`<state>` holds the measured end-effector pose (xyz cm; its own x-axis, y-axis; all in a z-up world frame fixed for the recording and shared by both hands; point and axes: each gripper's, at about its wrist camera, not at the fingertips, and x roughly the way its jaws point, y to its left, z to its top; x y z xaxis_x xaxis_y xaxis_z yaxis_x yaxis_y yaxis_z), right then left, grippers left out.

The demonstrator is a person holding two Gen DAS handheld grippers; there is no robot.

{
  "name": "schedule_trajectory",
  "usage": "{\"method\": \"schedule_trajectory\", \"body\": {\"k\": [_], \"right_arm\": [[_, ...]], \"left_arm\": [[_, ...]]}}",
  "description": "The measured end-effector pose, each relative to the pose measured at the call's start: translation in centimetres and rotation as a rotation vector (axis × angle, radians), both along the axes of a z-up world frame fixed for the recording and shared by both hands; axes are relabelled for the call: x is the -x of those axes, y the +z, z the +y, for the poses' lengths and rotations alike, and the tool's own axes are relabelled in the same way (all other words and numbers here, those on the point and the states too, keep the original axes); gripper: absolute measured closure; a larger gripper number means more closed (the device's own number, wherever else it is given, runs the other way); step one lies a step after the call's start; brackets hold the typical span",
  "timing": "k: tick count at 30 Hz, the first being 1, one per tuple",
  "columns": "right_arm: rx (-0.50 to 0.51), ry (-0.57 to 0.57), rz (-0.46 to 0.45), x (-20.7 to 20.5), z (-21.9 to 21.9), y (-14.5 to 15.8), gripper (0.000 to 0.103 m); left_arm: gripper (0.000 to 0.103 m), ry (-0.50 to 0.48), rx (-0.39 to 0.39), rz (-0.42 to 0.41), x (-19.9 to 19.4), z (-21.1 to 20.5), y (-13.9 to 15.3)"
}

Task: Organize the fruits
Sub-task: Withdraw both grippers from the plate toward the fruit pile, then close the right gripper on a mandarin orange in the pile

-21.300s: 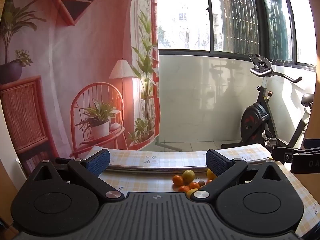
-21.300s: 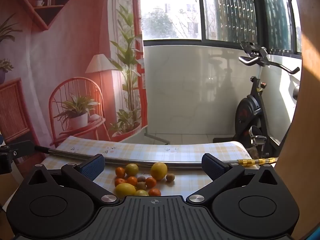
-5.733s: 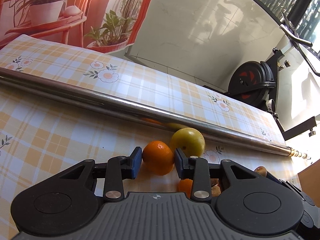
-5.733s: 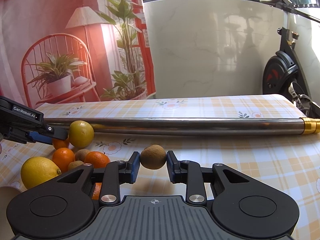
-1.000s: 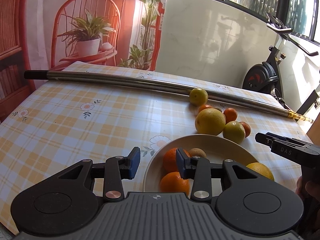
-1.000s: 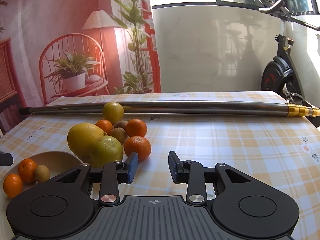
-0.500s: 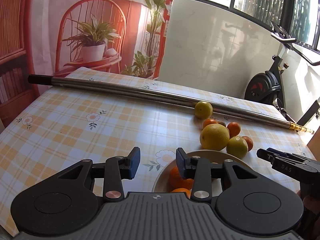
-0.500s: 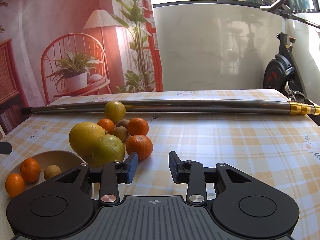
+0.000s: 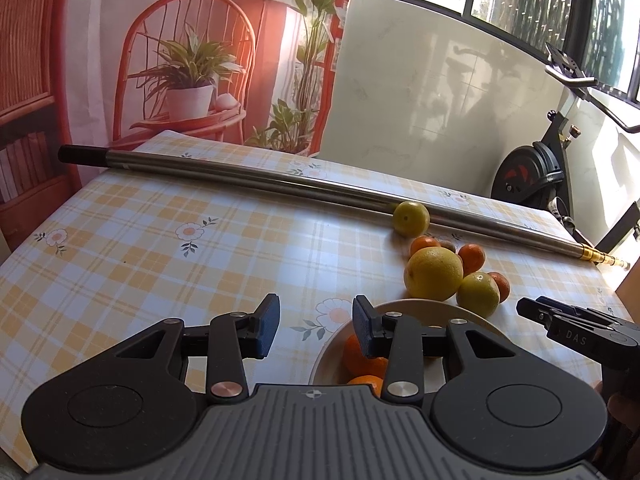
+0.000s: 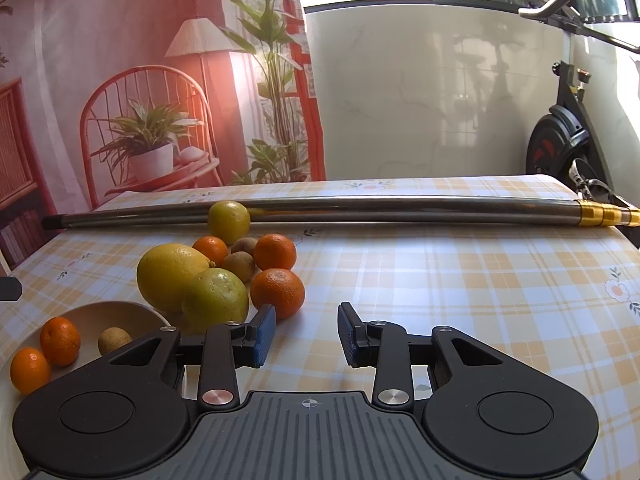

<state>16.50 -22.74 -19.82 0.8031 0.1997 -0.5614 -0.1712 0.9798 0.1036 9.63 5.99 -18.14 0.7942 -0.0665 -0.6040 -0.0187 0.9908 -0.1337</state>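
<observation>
A beige bowl [image 10: 96, 316] holds two small oranges [image 10: 60, 340] and a kiwi [image 10: 114, 340]; it also shows in the left wrist view [image 9: 424, 308], partly behind my fingers. Loose fruit lies beside it: a large lemon [image 10: 172, 276], a green-yellow citrus [image 10: 216, 300], an orange [image 10: 278, 292], further oranges, kiwis [image 10: 239, 266] and a lime-coloured fruit [image 10: 229, 222] against the pole. My left gripper [image 9: 316, 326] is open and empty, above the table left of the bowl. My right gripper [image 10: 306, 334] is open and empty, just right of the loose pile.
A long steel pole [image 10: 360, 210] with a gold end lies across the far side of the checked tablecloth [image 10: 480, 280]. An exercise bike [image 10: 560, 148] stands beyond the right edge. The right gripper's body [image 9: 580, 332] reaches in at the left view's right edge.
My left gripper has risen and pulled back from the bowl, leaving the orange in it. My right gripper has barely moved.
</observation>
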Motion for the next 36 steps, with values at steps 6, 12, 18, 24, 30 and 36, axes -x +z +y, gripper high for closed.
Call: {"method": "schedule_trajectory", "body": {"k": [6,12,18,24,30,36], "right_arm": [[0.002,0.007,0.004,-0.1,0.0,0.0,0.071],[0.045,0.045,0.035,-1.3,0.9,-0.3,0.071],[0.077,0.080,0.023,-2.5,1.9,-0.3,0.071],[0.055,0.098,0.008,-3.8,2.1,-0.2,0.070],[0.064,0.136,0.021,-5.0,3.0,-0.4,0.068],[0.016,0.136,0.056,-5.8,2.5,-0.6,0.067]], "left_arm": [[0.061,-0.002,0.000,0.003,0.0,-0.1,0.0],[0.061,-0.004,0.004,0.009,0.1,-0.2,-0.2],[0.061,-0.018,-0.002,0.028,0.2,-0.6,-0.7],[0.061,-0.015,0.002,0.034,0.1,-0.5,-0.8],[0.061,-0.017,-0.002,0.050,-0.3,-0.6,-1.1],[0.061,-0.020,-0.004,0.062,-0.7,-0.8,-1.1]]}}
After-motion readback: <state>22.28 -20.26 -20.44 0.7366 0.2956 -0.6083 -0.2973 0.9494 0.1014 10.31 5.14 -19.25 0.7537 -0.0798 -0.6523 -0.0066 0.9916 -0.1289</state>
